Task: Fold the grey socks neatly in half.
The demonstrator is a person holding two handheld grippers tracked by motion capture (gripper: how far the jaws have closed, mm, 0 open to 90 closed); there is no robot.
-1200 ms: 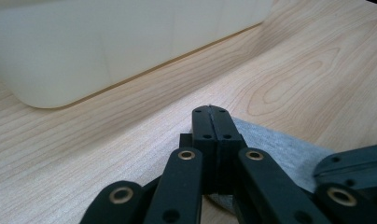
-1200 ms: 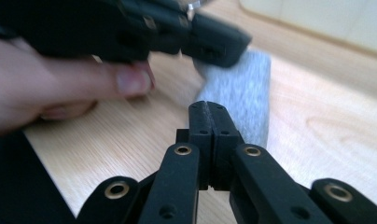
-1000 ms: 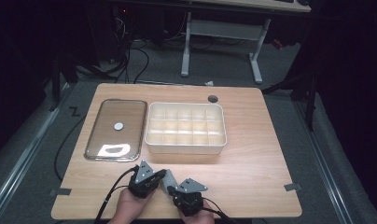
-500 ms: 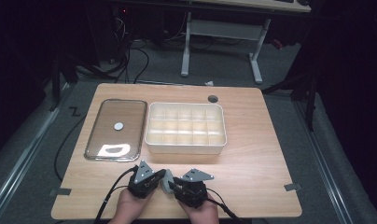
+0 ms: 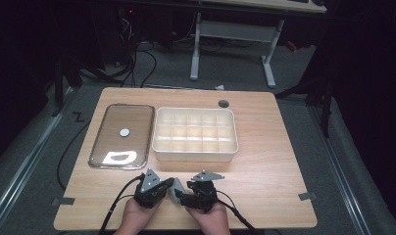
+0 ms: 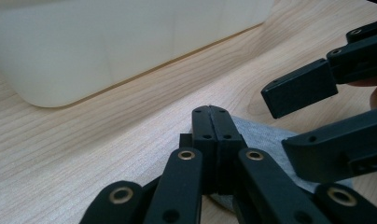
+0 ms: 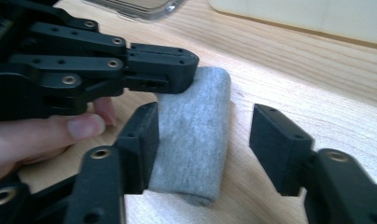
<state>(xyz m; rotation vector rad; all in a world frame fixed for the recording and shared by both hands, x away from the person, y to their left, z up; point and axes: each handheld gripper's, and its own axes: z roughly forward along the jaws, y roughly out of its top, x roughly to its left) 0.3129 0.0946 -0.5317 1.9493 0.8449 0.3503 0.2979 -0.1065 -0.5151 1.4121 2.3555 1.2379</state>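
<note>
Near table (image 5: 264, 196) edge: left gripper (image 5: 162, 188), jaws pressed together over a rolled grey cloth (image 7: 196, 135); right gripper (image 5: 184, 198), jaws spread astride that roll; farther back, white divided bin (image 5: 194, 133) beside clear lid (image 5: 121, 134).

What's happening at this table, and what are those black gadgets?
A person holds a two-jaw gripper in each hand at the near edge of the table. Both meet at a small grey cloth roll: the left gripper is shut, the right gripper open around it. Beyond sit a white compartment box and a clear lid.
</note>
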